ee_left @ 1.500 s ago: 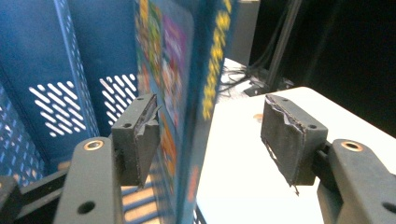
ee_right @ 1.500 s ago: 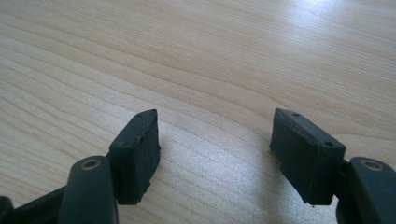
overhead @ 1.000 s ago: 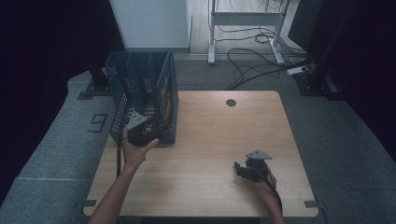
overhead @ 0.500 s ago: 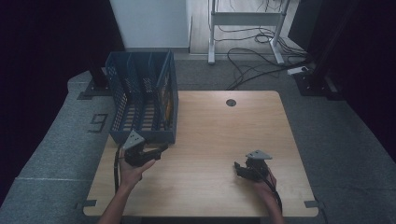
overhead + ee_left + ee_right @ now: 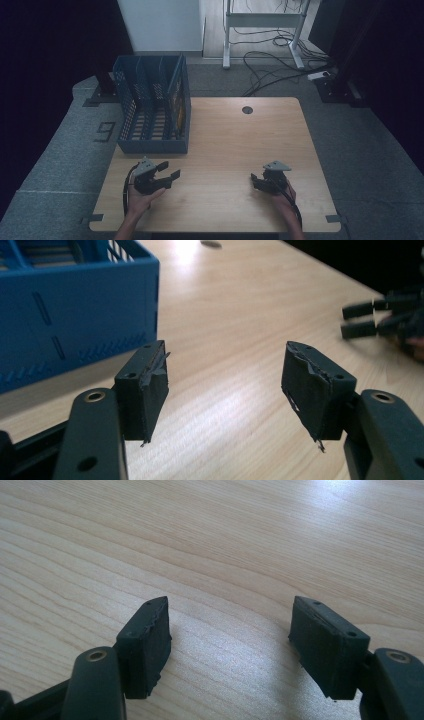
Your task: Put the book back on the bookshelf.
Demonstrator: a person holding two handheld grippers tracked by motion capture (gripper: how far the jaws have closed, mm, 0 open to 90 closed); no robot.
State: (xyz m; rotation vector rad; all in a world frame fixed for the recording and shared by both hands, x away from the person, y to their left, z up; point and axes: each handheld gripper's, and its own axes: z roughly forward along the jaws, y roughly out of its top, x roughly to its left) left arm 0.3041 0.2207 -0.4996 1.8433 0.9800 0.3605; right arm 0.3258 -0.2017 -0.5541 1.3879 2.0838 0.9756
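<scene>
My left gripper (image 5: 169, 169) rests low over the wooden table (image 5: 240, 135) near its front left, just in front of the blue slotted basket (image 5: 152, 147). It is open, and in the left gripper view (image 5: 225, 385) only bare wood lies between its pads. The basket's (image 5: 75, 315) front wall rises at the left of that view. My right gripper (image 5: 255, 181) sits at the front right of the table, pointing left, and is open too. The right gripper view (image 5: 230, 640) has nothing but wood grain between its pads. It also appears far off in the left gripper view (image 5: 357, 320).
The basket has upright dividers, and something thin and yellowish (image 5: 175, 100) stands in its right compartment. A round cable hole (image 5: 247, 109) sits at the table's far middle. Grey floor mats surround the table, with cables and a metal frame (image 5: 260, 20) behind it.
My left hand has come away from the basket's front, moving toward the near edge and down to the table. The right hand has stayed in place.
</scene>
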